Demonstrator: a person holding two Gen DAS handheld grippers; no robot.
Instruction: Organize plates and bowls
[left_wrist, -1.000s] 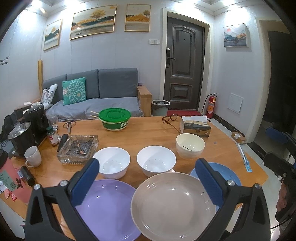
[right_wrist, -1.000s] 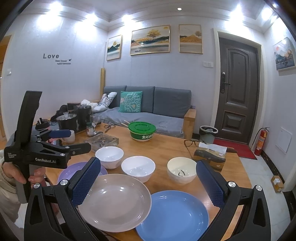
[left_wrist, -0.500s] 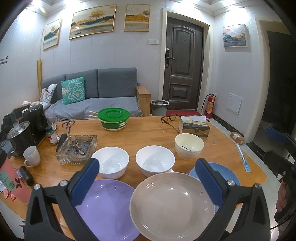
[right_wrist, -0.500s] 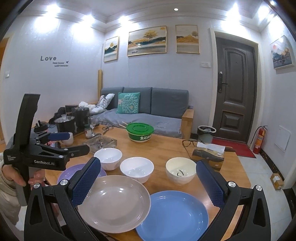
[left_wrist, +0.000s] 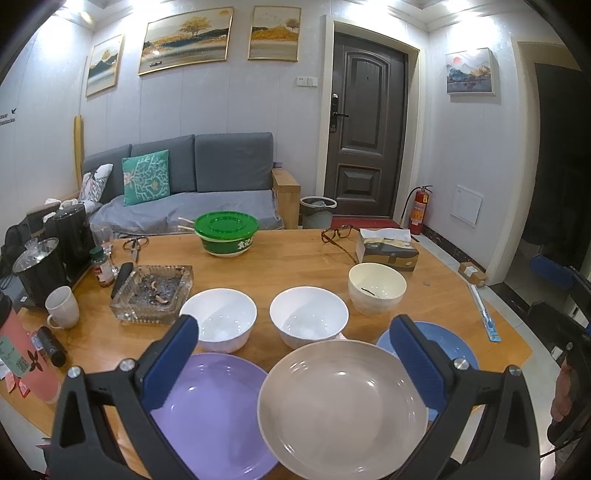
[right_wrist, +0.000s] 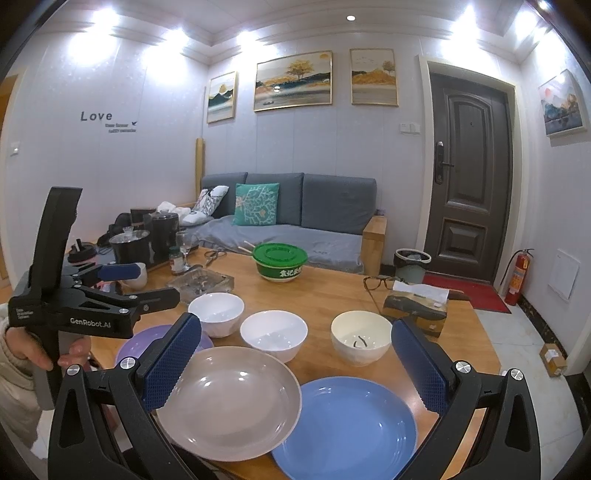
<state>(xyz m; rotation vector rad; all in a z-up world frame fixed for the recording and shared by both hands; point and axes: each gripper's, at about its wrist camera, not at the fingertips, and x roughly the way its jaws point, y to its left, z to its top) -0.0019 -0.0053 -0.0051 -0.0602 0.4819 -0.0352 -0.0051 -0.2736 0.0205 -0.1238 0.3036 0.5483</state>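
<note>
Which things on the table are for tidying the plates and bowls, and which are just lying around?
For the job:
purple plate
beige plate
blue plate
two white bowls
cream bowl

Just lying about:
ashtray
green lidded tub
glasses
tissue box
mug
scissors

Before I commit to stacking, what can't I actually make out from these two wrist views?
- Blue plate, left wrist view: mostly hidden behind the beige plate and a gripper finger.
- Purple plate, right wrist view: largely covered by the left gripper and the beige plate.
- Cream bowl: a small dark item inside, too small to identify.
- Beige plate over the blue plate's rim: overlapping or touching, cannot tell.
</note>
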